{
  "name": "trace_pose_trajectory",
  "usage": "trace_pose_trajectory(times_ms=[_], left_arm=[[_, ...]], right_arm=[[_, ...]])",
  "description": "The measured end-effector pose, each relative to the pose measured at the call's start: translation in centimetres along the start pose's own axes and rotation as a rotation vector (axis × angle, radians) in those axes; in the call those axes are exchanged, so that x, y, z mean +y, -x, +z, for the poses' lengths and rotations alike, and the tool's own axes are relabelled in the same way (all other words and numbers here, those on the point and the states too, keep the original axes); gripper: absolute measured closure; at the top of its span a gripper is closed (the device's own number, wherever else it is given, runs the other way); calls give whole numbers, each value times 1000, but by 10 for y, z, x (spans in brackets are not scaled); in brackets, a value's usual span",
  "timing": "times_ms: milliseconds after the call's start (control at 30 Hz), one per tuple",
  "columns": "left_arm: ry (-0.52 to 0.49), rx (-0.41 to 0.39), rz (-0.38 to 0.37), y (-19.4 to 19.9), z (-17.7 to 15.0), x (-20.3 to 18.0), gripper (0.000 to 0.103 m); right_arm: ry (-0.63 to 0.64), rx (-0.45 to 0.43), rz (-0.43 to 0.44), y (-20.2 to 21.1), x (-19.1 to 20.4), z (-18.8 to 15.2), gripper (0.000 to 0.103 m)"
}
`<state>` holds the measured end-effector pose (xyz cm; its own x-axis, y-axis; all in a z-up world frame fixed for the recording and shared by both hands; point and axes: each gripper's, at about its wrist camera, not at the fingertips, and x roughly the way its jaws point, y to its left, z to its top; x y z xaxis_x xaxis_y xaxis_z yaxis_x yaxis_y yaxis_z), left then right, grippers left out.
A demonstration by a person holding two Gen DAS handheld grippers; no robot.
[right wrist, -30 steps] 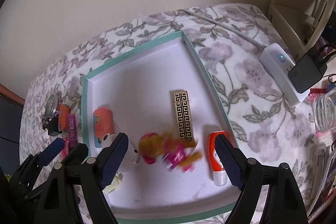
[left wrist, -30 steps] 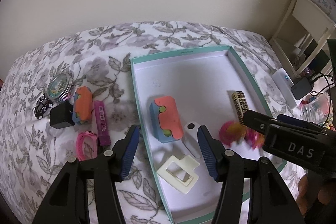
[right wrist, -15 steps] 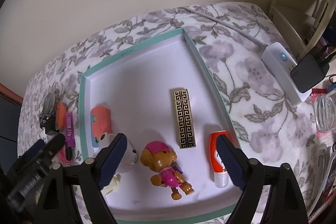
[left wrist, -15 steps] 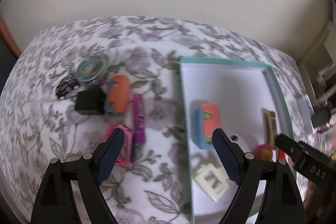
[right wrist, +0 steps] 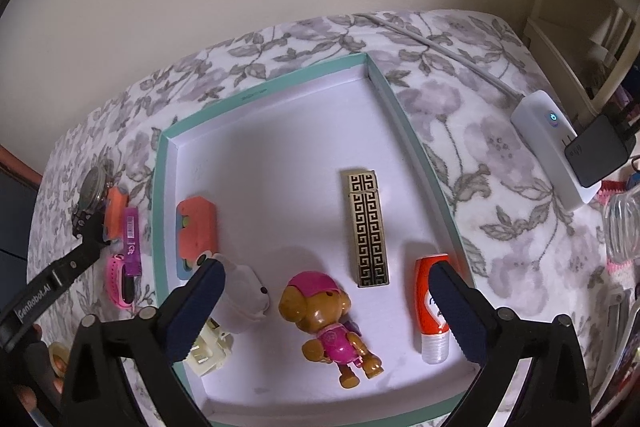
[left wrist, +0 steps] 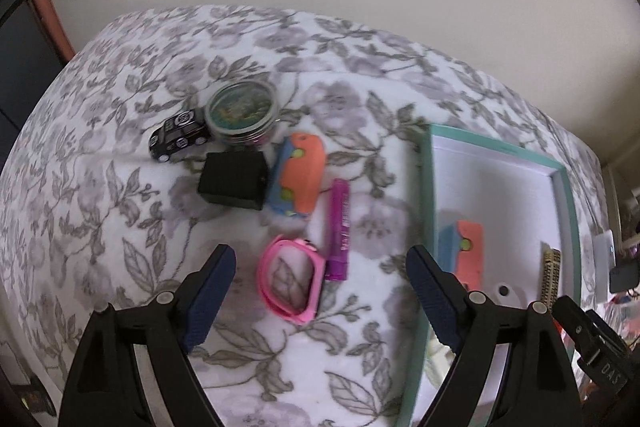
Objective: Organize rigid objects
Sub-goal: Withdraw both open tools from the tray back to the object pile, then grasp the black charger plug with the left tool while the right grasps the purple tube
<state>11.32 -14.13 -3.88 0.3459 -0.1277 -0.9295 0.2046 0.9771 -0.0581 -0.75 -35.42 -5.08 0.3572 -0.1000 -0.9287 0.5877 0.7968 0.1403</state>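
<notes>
The right gripper (right wrist: pixel 326 307), jaws just opened wide, has released the toy dog (right wrist: pixel 328 319) inside the teal box (right wrist: pixel 416 151), while the left gripper (left wrist: pixel 320 291) (also opened, empty) now hangs over the pink watch (left wrist: pixel 290 281), probably next.

In the box (right wrist: pixel 416 151): toy dog (right wrist: pixel 324 315), lighter (right wrist: pixel 366 227) behind it, tube (right wrist: pixel 430 303) right.
Left of box: watch (left wrist: pixel 290 279), marker (left wrist: pixel 339 229) beside it, toy car (left wrist: pixel 180 137) behind.
</notes>
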Motion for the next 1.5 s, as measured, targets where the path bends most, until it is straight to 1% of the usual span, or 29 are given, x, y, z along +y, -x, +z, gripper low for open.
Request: trace_pose_trajectory(times_ms=[100,233,333,467,567,700,900,1000,1133,1267,1367,1433,1500], left_arm=[[33,17,-4,-5,3,11,15],[80,22,-3,-7,7,27,15],[104,8,56,-5,10,41,15],[140,-1,68,-1,19,63,15],[169,-8,84,3,25,82,15],[223,-10,102,9,32,111,15],[293,14,95,6,32,142,15],[306,38,90,-2,31,149,15],[290,69,92,-13,30,153,15],[284,87,73,-21,31,155,15],[277,84,67,-25,33,153,15],[276,74,44,-26,36,150,15],[265,51,16,-27,41,145,15]], right_arm=[[9,-3,-7,-1,4,0,0],[27,1,2,-4,11,0,0],[43,-3,8,-3,17,0,0],[63,-24,29,5,31,1,0],[92,-54,54,13,48,1,0],[156,-78,96,19,79,-1,0],[261,-79,131,10,130,-13,0],[294,-73,146,3,150,-20,0],[331,-65,153,-8,172,-28,0],[366,-54,161,-20,191,-34,0],[383,-61,163,-28,200,-36,0],[374,-73,169,-32,203,-35,1],[365,-79,181,-35,204,-33,8]])
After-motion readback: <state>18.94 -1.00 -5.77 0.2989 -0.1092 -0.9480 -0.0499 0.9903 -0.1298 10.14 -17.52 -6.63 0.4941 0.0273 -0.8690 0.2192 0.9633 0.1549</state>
